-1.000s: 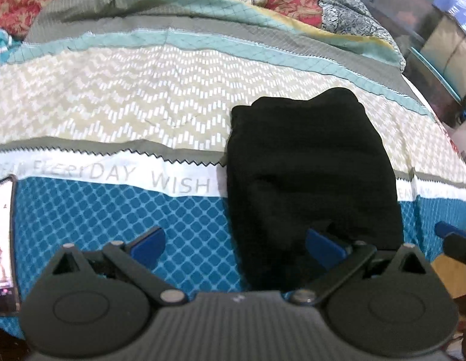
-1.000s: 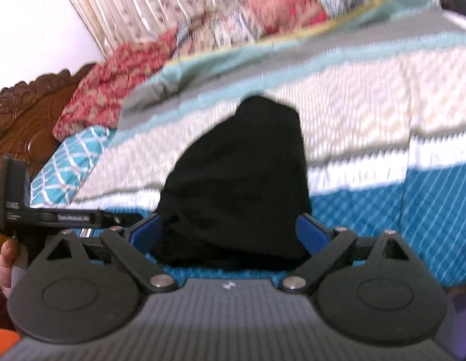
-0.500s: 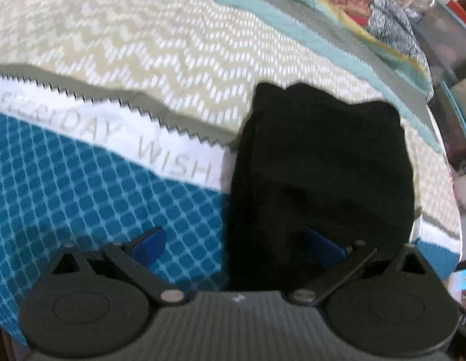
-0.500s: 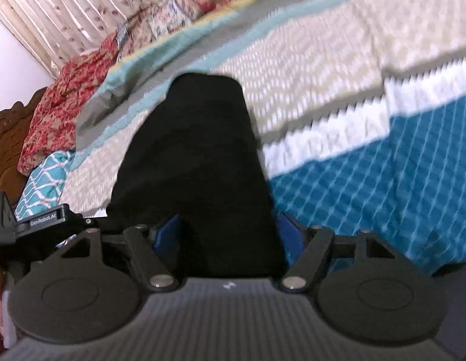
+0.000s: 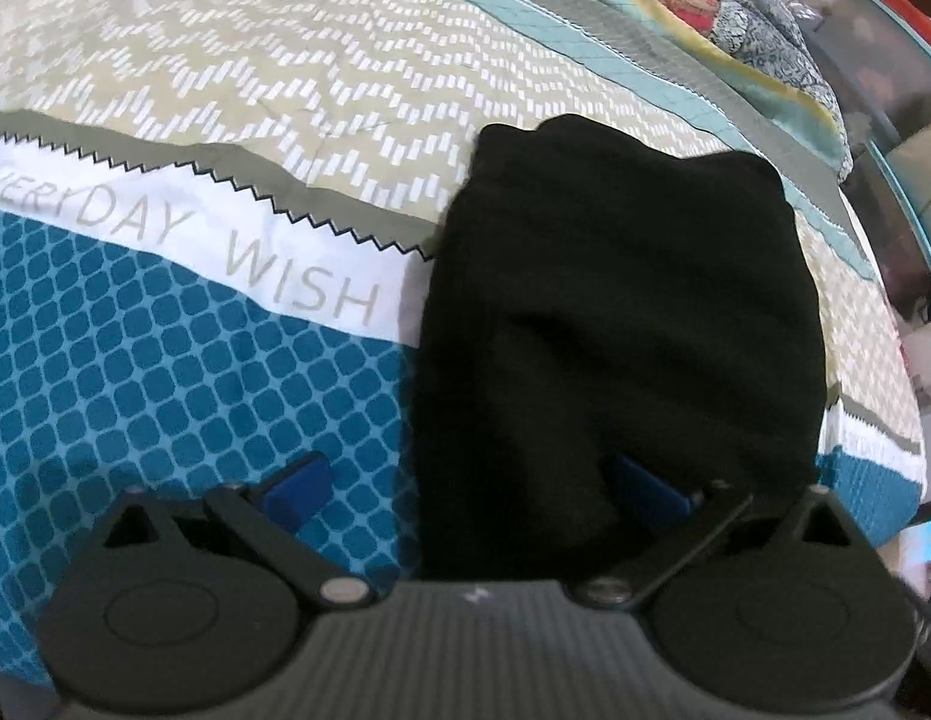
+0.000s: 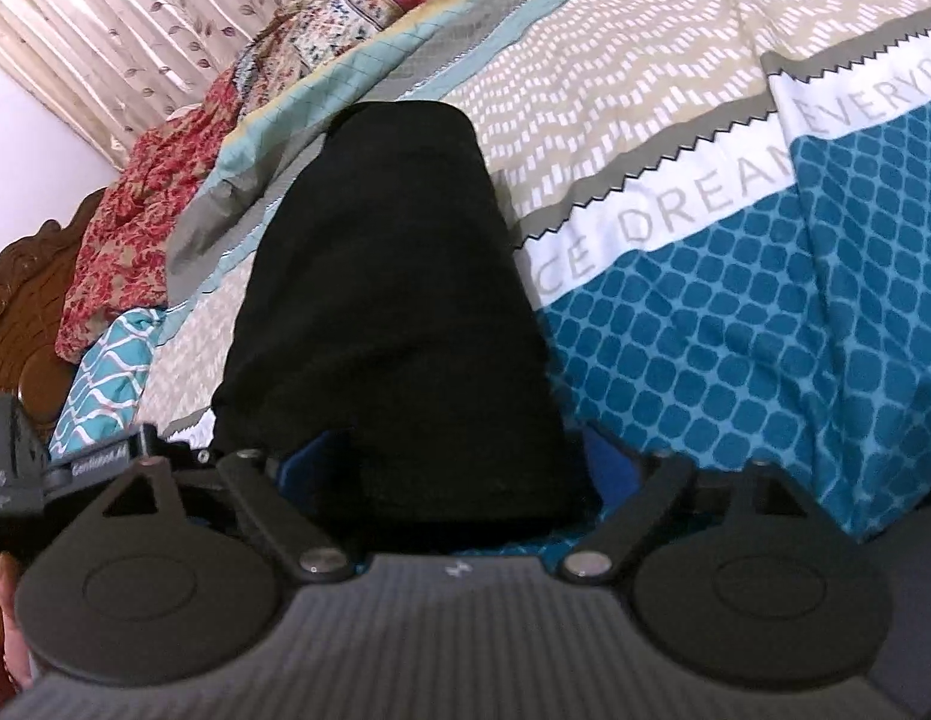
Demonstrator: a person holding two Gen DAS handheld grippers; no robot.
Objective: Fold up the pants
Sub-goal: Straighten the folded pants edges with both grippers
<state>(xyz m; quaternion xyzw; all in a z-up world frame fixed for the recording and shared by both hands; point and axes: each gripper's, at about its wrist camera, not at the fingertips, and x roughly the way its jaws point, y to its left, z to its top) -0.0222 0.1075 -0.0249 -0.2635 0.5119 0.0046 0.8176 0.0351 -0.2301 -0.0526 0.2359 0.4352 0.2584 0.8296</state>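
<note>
The folded black pants (image 5: 621,324) lie across the bedspread's (image 5: 165,360) white lettered band. The left gripper (image 5: 471,489) is spread open, one finger at the pants' near edge. The right gripper (image 6: 459,462) is spread wide around their near end.

Left gripper (image 5: 471,489): black body, ribbed grey plate at centre with a small white mark. Two round black discs, each with a shallow circular recess. Triangular cut-outs above the discs. Black link bars pinned by silver screws. Blue fingers (image 5: 297,483).

Right gripper (image 6: 459,468): same build; ribbed grey plate, two black discs, silver pivot screws, triangular cut-outs, blue fingers (image 6: 609,468) mostly hidden.

At the right view's left edge, a black block with small white lettering, blurred. Below it, a strip of bare skin (image 6: 9,624).
</note>
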